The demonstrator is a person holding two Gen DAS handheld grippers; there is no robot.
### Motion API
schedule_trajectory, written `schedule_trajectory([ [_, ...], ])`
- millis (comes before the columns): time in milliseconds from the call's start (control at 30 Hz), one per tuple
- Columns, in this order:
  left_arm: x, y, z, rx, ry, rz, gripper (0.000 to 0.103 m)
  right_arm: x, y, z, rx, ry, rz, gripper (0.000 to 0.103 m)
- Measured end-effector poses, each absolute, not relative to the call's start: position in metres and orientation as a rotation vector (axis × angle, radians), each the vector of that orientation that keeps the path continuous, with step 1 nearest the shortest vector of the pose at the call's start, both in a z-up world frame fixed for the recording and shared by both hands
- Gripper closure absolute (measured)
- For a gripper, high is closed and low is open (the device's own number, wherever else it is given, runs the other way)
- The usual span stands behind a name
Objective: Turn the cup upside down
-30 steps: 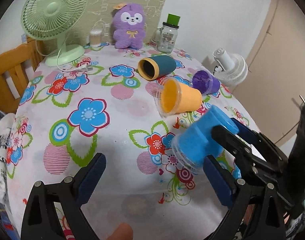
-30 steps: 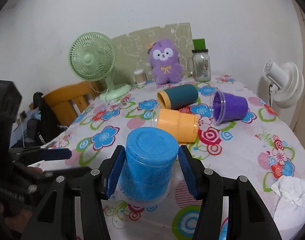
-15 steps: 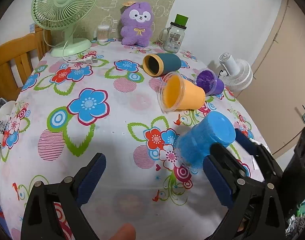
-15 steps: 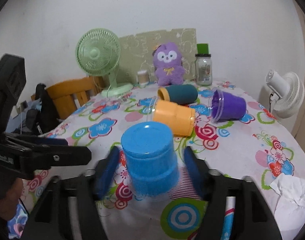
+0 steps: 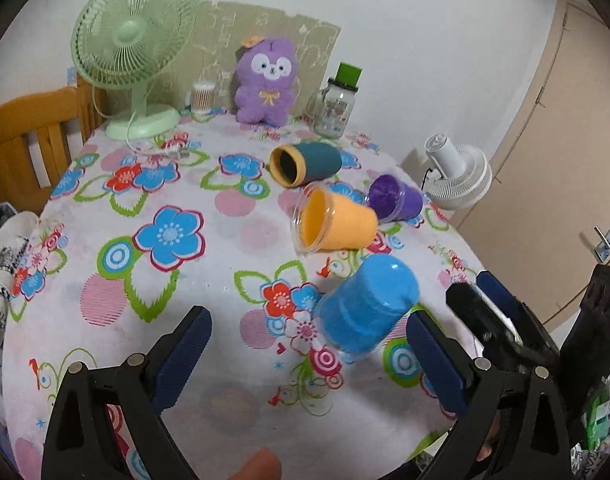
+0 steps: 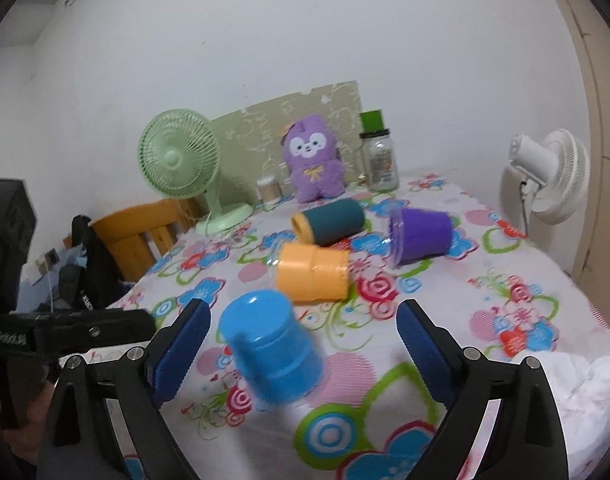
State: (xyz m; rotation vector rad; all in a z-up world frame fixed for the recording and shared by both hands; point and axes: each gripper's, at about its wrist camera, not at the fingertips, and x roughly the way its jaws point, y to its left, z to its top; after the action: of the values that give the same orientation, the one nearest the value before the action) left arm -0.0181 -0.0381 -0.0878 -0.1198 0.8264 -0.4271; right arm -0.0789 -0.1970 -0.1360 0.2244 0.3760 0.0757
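A blue cup [image 6: 271, 346] stands upside down on the flowered tablecloth [image 6: 485, 292], its rim on the cloth; it looks blurred and slightly tilted. It also shows in the left wrist view [image 5: 367, 306]. My right gripper [image 6: 303, 354] is open, its pads apart on either side of the cup and not touching it. My left gripper [image 5: 309, 360] is open and empty, low over the table's near edge. An orange cup [image 6: 313, 276], a teal cup [image 6: 331, 222] and a purple cup [image 6: 421, 236] lie on their sides further back.
At the table's back stand a green fan [image 5: 135, 60], a purple plush toy [image 5: 267, 82], a glass jar [image 5: 335, 110] and a small container [image 5: 203, 98]. A white fan [image 6: 545, 174] stands off the right edge. A wooden chair [image 5: 25, 144] is at left. Crumpled white tissue [image 6: 581, 380] lies near right.
My right gripper has opened and let go of the blue cup, which now rests rim down on the cloth. Both grippers have pulled back a little.
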Motion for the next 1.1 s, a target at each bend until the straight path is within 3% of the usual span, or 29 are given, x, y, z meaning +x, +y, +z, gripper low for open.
schedule_trajectory([
  [533, -0.054, -0.064, -0.04, -0.105, 0.653, -0.341, 0.0, -0.118, -0.215, -0.075, 0.125, 0.187, 0.027, 0.0],
  [1100, -0.08, -0.068, -0.021, -0.067, 0.547, -0.232, 0.0, -0.133, -0.222, -0.062, 0.117, 0.155, 0.052, 0.0],
])
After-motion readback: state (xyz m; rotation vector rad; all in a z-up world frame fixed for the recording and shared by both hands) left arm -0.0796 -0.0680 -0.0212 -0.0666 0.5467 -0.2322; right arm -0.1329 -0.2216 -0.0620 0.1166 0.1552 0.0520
